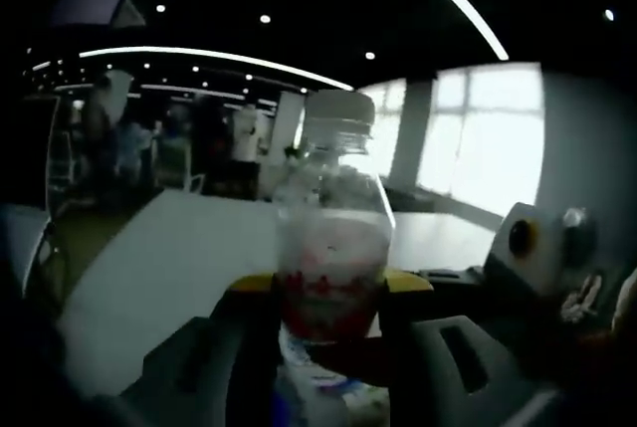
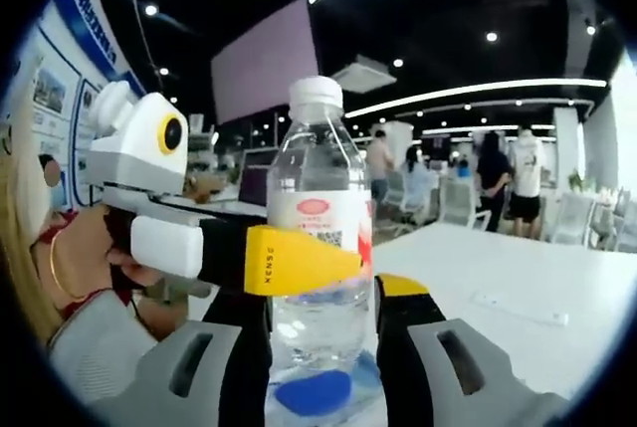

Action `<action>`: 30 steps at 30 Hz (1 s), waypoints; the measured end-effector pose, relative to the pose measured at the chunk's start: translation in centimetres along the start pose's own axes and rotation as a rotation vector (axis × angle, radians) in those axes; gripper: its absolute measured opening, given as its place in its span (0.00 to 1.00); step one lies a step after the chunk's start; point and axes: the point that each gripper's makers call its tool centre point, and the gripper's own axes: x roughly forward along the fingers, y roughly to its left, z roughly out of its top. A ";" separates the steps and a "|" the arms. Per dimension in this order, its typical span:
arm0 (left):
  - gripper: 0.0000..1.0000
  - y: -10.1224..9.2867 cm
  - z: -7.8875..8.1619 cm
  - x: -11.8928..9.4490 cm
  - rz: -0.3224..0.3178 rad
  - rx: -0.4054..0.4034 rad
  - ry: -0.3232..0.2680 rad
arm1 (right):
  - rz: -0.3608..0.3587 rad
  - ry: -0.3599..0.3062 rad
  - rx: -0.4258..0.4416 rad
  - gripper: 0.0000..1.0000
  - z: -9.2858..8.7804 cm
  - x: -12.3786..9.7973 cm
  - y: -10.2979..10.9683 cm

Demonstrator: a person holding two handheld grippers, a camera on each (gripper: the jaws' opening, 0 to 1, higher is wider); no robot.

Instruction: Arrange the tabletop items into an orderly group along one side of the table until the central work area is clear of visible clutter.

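A clear water bottle (image 2: pixel 320 238) with white cap and red label stood upright above the white table (image 2: pixel 518 278), caught between both tools. In the right gripper view, the right gripper (image 2: pixel 323 347) stood with its black jaws close on either side of the bottle's lower body, apparently clamping it. The left gripper (image 2: pixel 299 260) reached in from the left, held in a person's hand (image 2: pixel 85 258), its yellow-tipped jaw laid across the bottle's label. In the left gripper view the bottle (image 1: pixel 331 238) sat squeezed between that gripper's jaws (image 1: pixel 328 293). People stood well behind the bottle.
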 end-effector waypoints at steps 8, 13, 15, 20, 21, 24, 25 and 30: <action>0.35 1.0 0.2 0.2 0.022 0.008 -0.003 | -0.037 0.059 0.075 0.65 -1.4 -0.5 -1.3; 0.35 2.0 0.4 0.4 0.048 0.014 -0.005 | -0.049 0.088 0.098 0.73 -2.3 -1.1 -1.8; 0.35 2.6 0.5 0.5 0.061 0.017 -0.007 | -0.056 0.095 0.109 0.76 -2.4 -1.3 -2.0; 0.35 4.0 1.0 0.9 0.094 0.028 -0.018 | -0.060 0.136 0.117 0.87 -3.0 -1.9 -2.3; 0.35 4.4 1.2 0.9 0.104 0.031 -0.020 | -0.062 0.144 0.115 0.90 -3.2 -2.0 -2.4; 0.35 5.2 1.4 1.2 0.118 0.033 -0.023 | -0.070 0.179 0.106 0.96 -3.8 -2.5 -2.6; 0.35 5.5 1.4 1.2 0.124 0.033 -0.024 | -0.072 0.195 0.096 0.98 -4.1 -2.8 -2.7; 0.35 7.2 1.8 1.8 0.154 0.044 -0.032 | -0.080 0.248 0.068 1.00 -5.2 -3.8 -3.0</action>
